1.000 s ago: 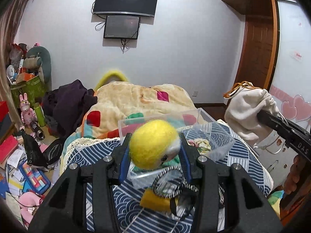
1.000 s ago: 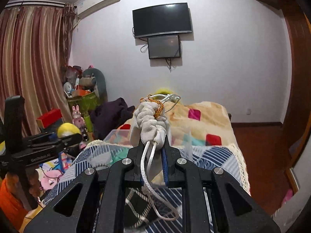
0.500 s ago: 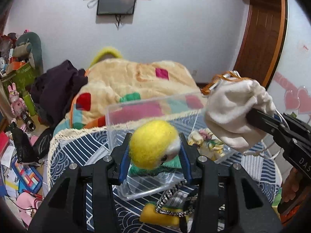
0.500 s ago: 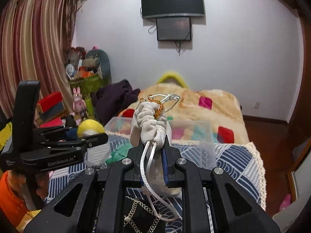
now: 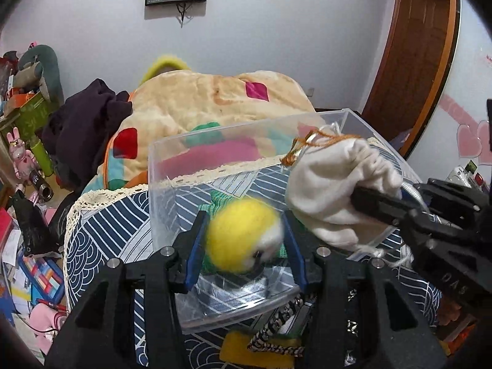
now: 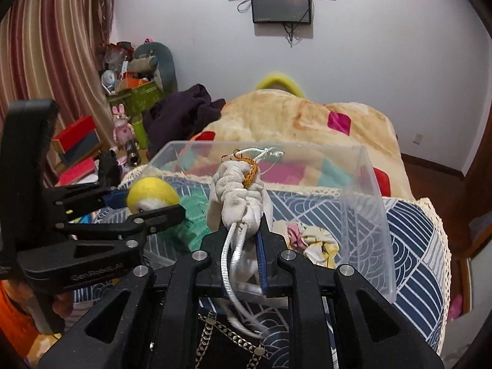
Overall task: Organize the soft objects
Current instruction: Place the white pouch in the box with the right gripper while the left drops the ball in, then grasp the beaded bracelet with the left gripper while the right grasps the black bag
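Observation:
My left gripper (image 5: 244,240) is shut on a yellow and white plush ball (image 5: 243,236), held over the near left part of a clear plastic bin (image 5: 163,190). The ball also shows in the right wrist view (image 6: 152,197). My right gripper (image 6: 246,233) is shut on a white drawstring pouch (image 6: 238,196) with an orange cord, held over the bin (image 6: 366,215); the pouch also shows in the left wrist view (image 5: 332,190). Inside the bin lie a green knitted cloth (image 6: 190,218) and a small floral cloth (image 6: 310,243).
The bin stands on a blue patterned cloth (image 5: 107,224) in front of a bed with a cream blanket (image 5: 196,98). A chain strap bag (image 6: 227,341) and a yellow item (image 5: 255,350) lie near me. Toys and boxes clutter the floor at left (image 5: 27,261).
Both grippers have moved forward and down, from beside the bin to over it, and closer to each other. Each keeps its hold.

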Available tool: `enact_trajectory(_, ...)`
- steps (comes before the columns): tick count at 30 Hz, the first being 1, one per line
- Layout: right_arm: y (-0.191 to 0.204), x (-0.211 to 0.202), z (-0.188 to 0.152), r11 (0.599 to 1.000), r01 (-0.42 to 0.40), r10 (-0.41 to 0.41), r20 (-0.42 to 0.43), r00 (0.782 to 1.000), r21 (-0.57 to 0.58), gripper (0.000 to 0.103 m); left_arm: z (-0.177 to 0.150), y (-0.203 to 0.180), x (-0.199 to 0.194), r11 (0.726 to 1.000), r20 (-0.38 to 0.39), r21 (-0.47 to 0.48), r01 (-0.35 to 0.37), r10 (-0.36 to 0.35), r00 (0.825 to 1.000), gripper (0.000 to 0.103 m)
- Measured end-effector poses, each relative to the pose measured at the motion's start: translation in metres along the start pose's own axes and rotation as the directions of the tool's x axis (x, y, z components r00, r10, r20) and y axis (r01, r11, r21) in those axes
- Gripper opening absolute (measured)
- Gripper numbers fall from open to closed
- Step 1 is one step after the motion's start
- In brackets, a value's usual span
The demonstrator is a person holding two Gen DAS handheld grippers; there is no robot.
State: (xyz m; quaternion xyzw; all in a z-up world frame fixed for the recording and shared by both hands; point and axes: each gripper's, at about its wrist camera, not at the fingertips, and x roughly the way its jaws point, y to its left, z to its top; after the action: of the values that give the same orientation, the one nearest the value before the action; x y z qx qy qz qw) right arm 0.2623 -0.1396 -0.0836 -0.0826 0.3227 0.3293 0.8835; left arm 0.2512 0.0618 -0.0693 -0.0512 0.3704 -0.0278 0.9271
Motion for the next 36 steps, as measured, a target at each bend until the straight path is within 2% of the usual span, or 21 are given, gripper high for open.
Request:
enact_trajectory(3, -0.003, -0.002, 0.0, 1.0, -0.004, 0.004, -0.005, 1.0, 0.01, 0.027, 0.0, 0.0, -0.008, 1.0, 0.016, -0.005, 0.0, 0.0, 1.0, 0.059)
enact_trajectory(7, -0.008, -0.014, 0.001, 1.0, 0.015, -0.015, 0.028, 1.0, 0.009, 0.037, 0.0, -0.001, -0.026, 1.0, 0.053, -0.001, 0.002, -0.002, 0.999, 0.062)
enact_trajectory(10, -0.008, -0.032, 0.003, 1.0, 0.024, -0.024, 0.068, 0.997, 0.006, 0.044, 0.001, 0.001, -0.041, 1.0, 0.079, -0.01, 0.007, -0.006, 0.997, 0.066)
enact_trajectory(17, -0.003, -0.07, -0.002, 1.0, 0.03, -0.029, 0.173, 0.984, -0.004, 0.068, -0.01, 0.0, -0.077, 1.0, 0.144, 0.002, -0.017, 0.016, 0.989, 0.076)
enact_trajectory(22, 0.002, -0.078, -0.015, 1.0, 0.002, 0.0, 0.174, 0.985, -0.011, 0.07, -0.027, -0.001, -0.092, 0.999, 0.16, 0.02, -0.029, 0.025, 0.987, 0.08)
enact_trajectory(29, 0.01, -0.064, -0.046, 0.999, -0.04, 0.041, 0.105, 0.994, -0.013, 0.07, -0.057, 0.002, -0.087, 0.999, 0.136, 0.026, -0.026, 0.022, 0.99, 0.078)
enact_trajectory(36, 0.019, -0.037, -0.064, 0.997, -0.073, 0.073, 0.021, 0.997, -0.003, 0.07, -0.075, 0.005, -0.063, 1.0, 0.069, -0.001, 0.01, -0.01, 0.998, 0.051)
